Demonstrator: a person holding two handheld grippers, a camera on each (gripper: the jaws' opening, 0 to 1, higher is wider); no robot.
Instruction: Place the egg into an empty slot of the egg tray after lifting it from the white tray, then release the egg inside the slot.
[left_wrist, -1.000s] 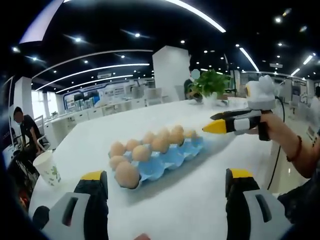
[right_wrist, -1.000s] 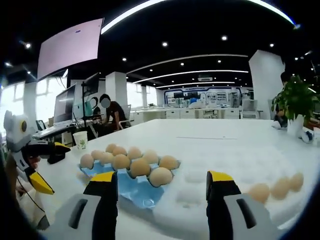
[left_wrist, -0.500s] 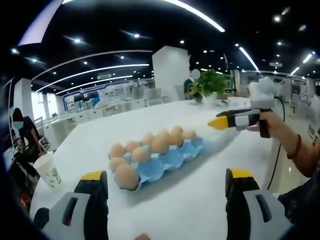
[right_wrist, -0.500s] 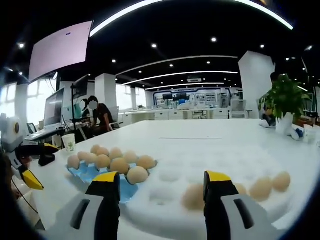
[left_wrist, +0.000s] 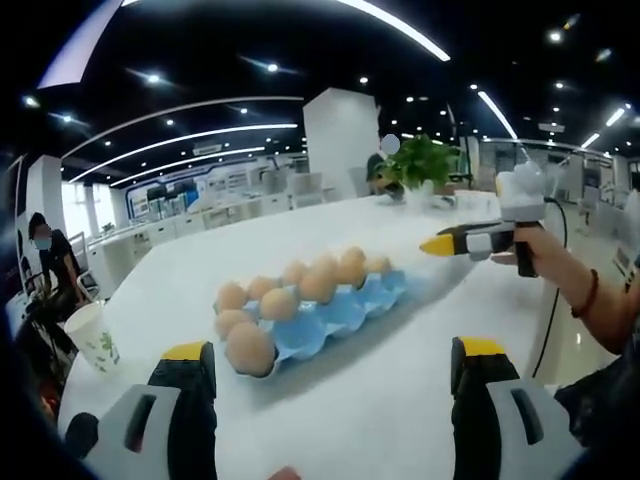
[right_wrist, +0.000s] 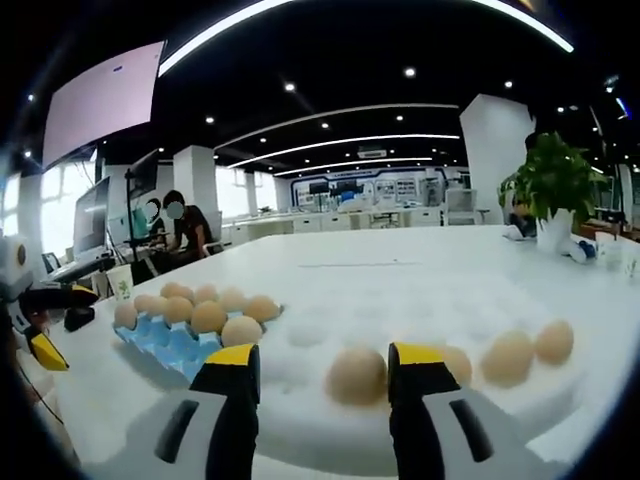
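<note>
The blue egg tray (left_wrist: 335, 318) lies mid-table, holding several brown eggs (left_wrist: 250, 348) and with bare cups along its near side. My left gripper (left_wrist: 333, 350) hangs open in front of it, nothing between its jaws. Beyond the tray, a hand holds my right gripper (left_wrist: 440, 244) over the table. In the right gripper view the white tray (right_wrist: 330, 425) lies just ahead with several eggs on it. One egg (right_wrist: 356, 376) sits between the jaws of my open right gripper (right_wrist: 325, 352), close to the right jaw. The blue egg tray (right_wrist: 165, 342) is off to the left.
A paper cup (left_wrist: 95, 336) stands near the table's left edge and a potted plant (left_wrist: 420, 165) at the far end. A person (right_wrist: 175, 230) sits at a desk behind the table. The left gripper (right_wrist: 40, 320) pokes in at the left edge.
The right gripper view has swung from the blue egg tray to the white tray, and an egg now sits between its jaws. The left gripper has barely moved.
</note>
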